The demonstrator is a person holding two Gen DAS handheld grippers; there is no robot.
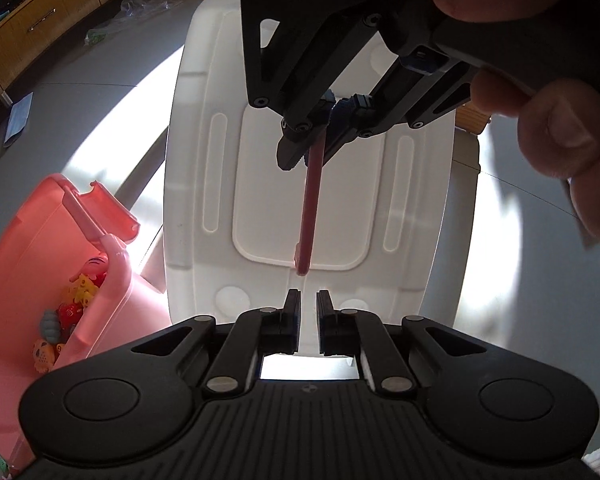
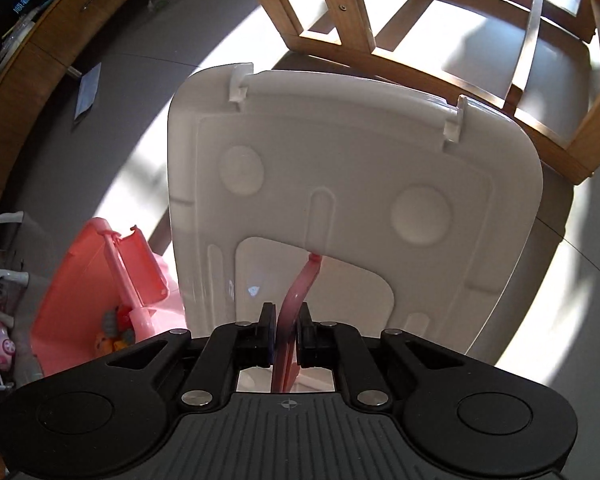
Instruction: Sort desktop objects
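Note:
My right gripper is shut on a thin, flat pink plastic piece and holds it edge-on above the white tray table. In the left wrist view the right gripper hangs over the white tray table with the pink piece pointing toward my left gripper. My left gripper has its fingers close together with a narrow gap and nothing between them, just short of the pink piece's tip.
An open pink storage box with several small toys stands left of the tray; it also shows in the right wrist view. A wooden chair frame stands behind the tray. A wooden cabinet is at the far left.

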